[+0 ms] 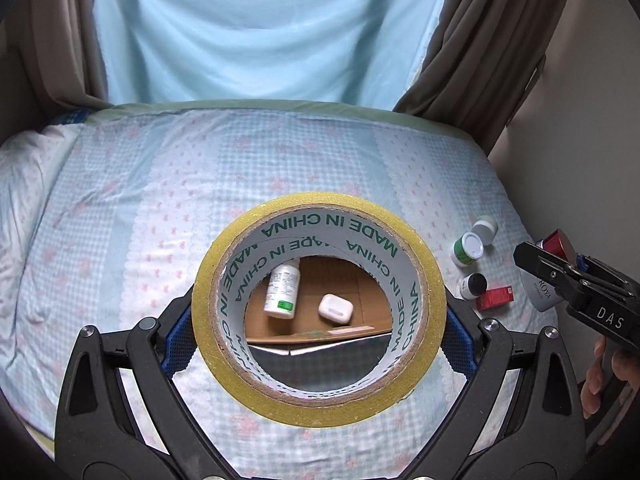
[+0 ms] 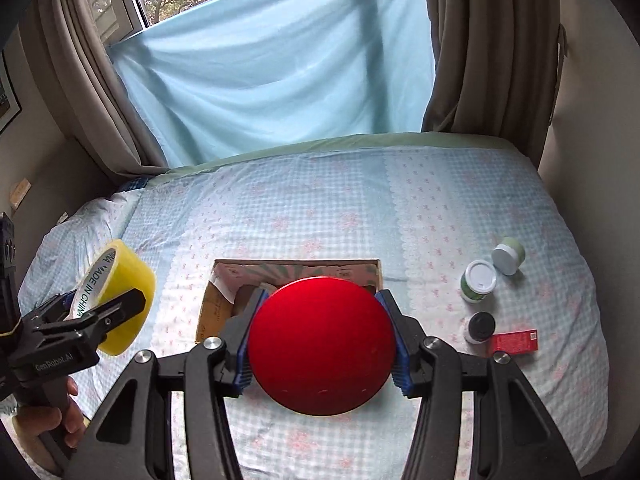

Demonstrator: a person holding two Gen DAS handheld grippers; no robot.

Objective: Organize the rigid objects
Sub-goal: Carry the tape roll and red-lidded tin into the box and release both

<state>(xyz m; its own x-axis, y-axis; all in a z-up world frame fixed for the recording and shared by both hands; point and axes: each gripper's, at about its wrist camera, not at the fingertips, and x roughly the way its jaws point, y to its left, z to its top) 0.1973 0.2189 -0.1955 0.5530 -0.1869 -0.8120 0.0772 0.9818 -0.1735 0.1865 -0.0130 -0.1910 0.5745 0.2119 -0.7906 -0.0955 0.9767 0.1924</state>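
Note:
My left gripper [image 1: 319,320] is shut on a yellow tape roll [image 1: 320,206], its blue pads pressing both sides. Through the roll's hole I see a cardboard box [image 1: 352,280] holding a white bottle [image 1: 282,290] and a white earbuds case [image 1: 335,309]. My right gripper [image 2: 322,350] is shut on a round red-capped jar [image 2: 320,320], held above the bed in front of the box [image 2: 296,270]. The left wrist view shows that jar's red cap [image 1: 558,242] and silver body at the right, in the right gripper [image 1: 552,252]. At the left of the right wrist view, the left gripper [image 2: 102,300] carries the tape roll [image 2: 120,264].
Right of the box on the checked bedspread [image 2: 420,208] lie two green-and-white jars [image 2: 478,280] [image 2: 508,255], a small black-capped bottle [image 2: 481,326] and a red carton [image 2: 514,342]. Brown curtains and a blue sheet [image 2: 280,80] hang behind the bed. A wall borders the bed's right side.

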